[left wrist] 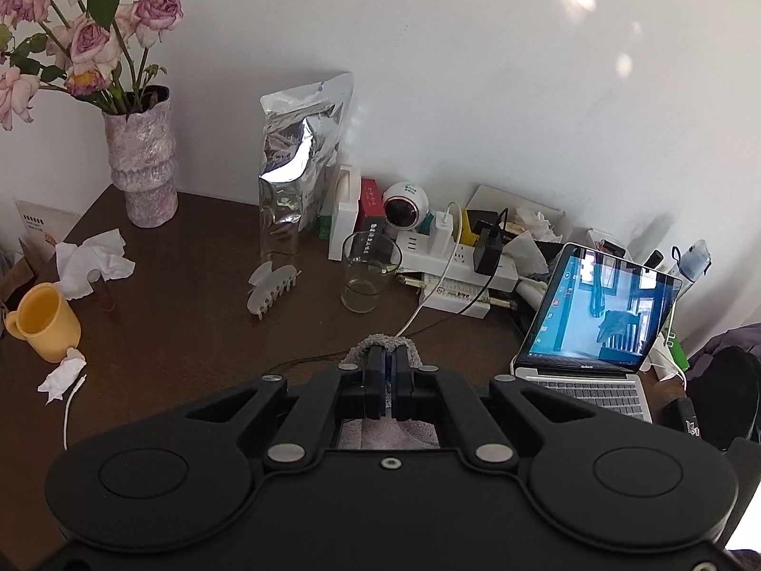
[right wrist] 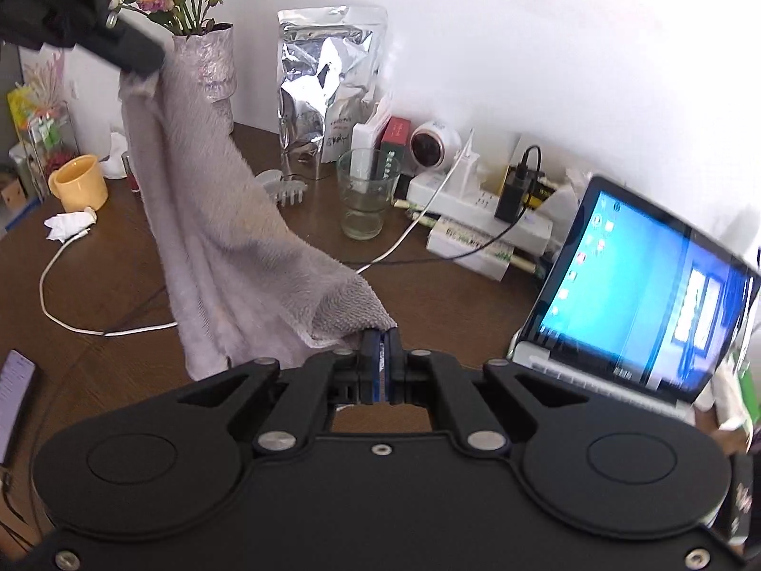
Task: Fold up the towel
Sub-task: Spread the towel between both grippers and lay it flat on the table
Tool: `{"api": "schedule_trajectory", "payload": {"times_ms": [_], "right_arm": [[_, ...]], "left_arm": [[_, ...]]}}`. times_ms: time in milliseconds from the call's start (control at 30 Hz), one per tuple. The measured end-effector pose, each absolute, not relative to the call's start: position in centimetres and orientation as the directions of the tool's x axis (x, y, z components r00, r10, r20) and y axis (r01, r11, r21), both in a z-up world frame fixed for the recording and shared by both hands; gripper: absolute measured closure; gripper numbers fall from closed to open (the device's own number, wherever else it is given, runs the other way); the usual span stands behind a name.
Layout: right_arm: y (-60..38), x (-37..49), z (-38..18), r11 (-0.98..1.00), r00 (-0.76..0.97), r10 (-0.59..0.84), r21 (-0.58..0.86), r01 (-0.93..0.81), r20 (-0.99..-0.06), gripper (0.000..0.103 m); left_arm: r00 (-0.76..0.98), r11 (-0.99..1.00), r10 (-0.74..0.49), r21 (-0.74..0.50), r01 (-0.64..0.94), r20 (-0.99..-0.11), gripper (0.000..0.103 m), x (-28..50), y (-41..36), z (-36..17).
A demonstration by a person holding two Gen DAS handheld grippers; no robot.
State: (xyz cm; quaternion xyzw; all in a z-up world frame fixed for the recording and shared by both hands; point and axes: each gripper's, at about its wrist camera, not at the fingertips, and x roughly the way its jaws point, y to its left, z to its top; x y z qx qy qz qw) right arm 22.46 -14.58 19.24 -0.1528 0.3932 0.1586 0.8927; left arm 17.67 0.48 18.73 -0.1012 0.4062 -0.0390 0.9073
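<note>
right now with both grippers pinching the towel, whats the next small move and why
Probably lower both grippers together toward the bare table in front. The towel hangs in the air, one corner in the left gripper held high, another in the right gripper held lower, so it likely has to lie flat before a fold.

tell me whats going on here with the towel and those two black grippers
A person is holding a grey towel up above a cluttered brown desk, one hand-held gripper on each end. The right gripper is shut on a low corner; the left gripper is shut on another corner, held higher near the flower vase. The towel hangs stretched between them, its bottom edge draping down toward the desk. No fold has been made yet. A glass and an open laptop sit close by.
</note>
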Motion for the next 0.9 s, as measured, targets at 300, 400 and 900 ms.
{"api": "schedule_trajectory", "payload": {"times_ms": [300,400,900], "right_arm": [[-14.9,26.3,22.3,0.88,0.699,0.141,-0.235,-0.413,-0.701,0.101],[-15.1,27.0,23.5,0.872,0.715,0.144,-0.254,-0.418,-0.684,0.101],[-15.9,15.1,12.4,0.759,0.412,0.152,-0.161,-0.631,-0.898,0.101]], "left_arm": [[0.691,0.98,-0.163,-0.195,0.032,-0.704,0.101,20.9,0.9,20.8],[0.701,0.979,-0.171,-0.202,0.04,-0.692,0.101,20.4,1.2,21.6],[0.481,0.972,-0.193,-0.233,-0.023,-0.855,0.101,8.3,2.3,6.4]]}}
